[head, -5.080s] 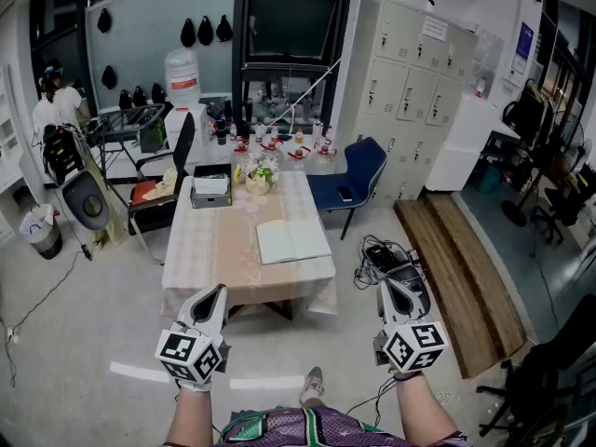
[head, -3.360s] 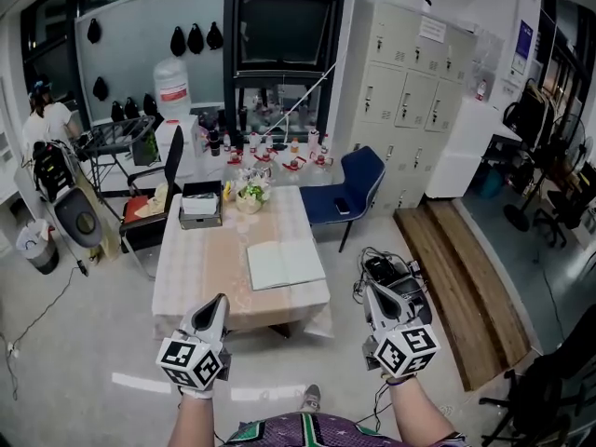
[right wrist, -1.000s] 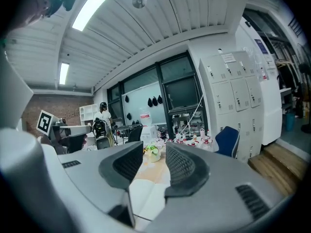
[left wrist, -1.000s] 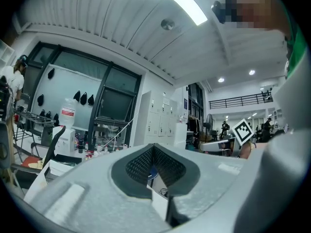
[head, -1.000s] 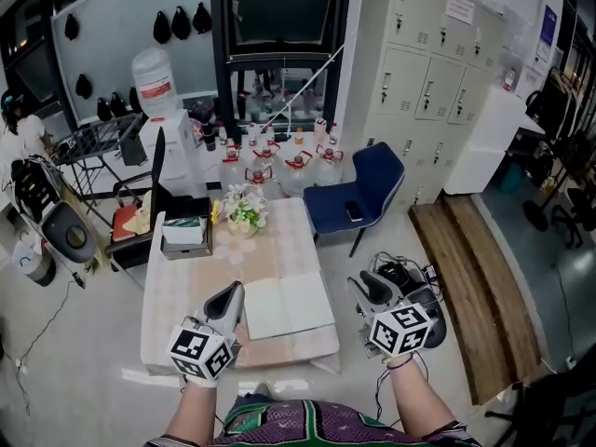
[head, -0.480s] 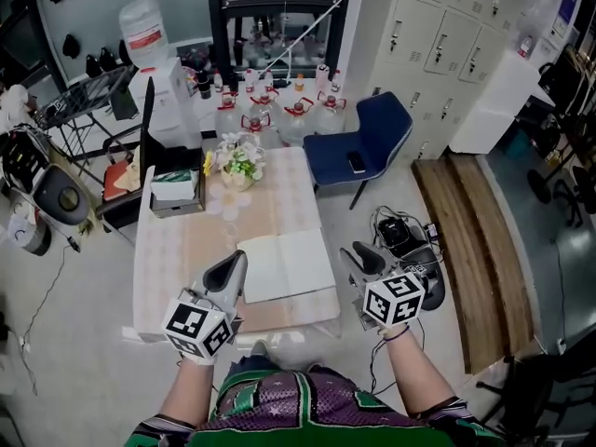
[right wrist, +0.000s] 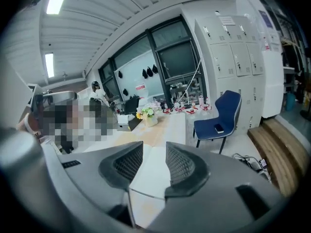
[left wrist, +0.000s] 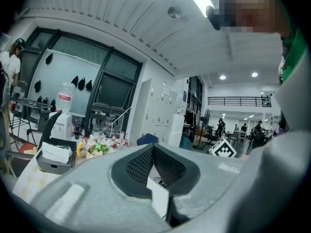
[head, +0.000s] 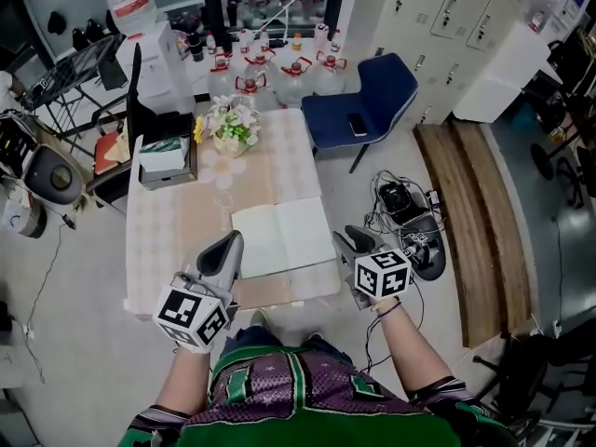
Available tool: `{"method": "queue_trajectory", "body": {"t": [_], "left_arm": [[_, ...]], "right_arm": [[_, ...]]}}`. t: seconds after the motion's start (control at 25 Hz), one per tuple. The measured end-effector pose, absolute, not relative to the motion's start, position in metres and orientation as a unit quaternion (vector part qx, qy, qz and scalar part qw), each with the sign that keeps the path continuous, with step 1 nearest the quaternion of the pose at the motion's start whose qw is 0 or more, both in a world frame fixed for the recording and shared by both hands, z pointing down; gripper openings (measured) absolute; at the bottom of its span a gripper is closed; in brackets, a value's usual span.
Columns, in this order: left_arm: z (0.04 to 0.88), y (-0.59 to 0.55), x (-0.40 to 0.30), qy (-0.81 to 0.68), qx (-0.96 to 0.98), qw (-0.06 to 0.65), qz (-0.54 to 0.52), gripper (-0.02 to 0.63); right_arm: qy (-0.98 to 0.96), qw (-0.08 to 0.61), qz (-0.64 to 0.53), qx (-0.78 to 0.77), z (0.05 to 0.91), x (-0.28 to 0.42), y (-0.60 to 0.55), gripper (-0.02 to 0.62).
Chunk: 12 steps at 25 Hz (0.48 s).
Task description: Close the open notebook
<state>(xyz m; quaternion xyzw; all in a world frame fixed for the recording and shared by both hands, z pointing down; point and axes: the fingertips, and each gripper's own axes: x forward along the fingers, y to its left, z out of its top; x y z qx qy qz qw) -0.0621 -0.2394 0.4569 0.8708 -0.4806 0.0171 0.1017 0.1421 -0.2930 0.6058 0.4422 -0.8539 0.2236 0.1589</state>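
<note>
Notebook lies open and flat at the near right part of the table, with its spine running away from the person. The right page is close to the table's right edge.

Both grippers sit low at the near edge, flanking it.
- **Left gripper**: just beside the left page, jaws pinched together, nothing in them.
- **Right gripper**: just off the right page, jaws partly apart and empty, page showing through the gap.

My read is that the right one is lined up to catch the right page's outer edge and fold it leftward. The closed left one would serve as a blunt hold-down on the other half. No contact yet, as far as I can tell.

The right page edge is near the table drop-off, so approach from outside is free. The cables are down on the floor. The tissue box and flower basket are well apart at the far end. The only thing in the fold arc is the left gripper itself.
</note>
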Motion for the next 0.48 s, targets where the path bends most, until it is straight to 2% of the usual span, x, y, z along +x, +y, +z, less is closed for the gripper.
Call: {"method": "queue_trajectory", "body": {"t": [0.28,0.48], "left_arm": [[0.470,-0.241,-0.066,-0.473,0.873,0.117,0.020,0.017],[0.487,-0.239,-0.068,-0.472,0.872,0.127,0.035,0.017]], "right_arm": [[-0.842,0.211,0.218,0.447,0.653,0.138,-0.298,0.130],[-0.833,0.231,0.254,0.433,0.691,0.133,-0.301,0.133]]}}
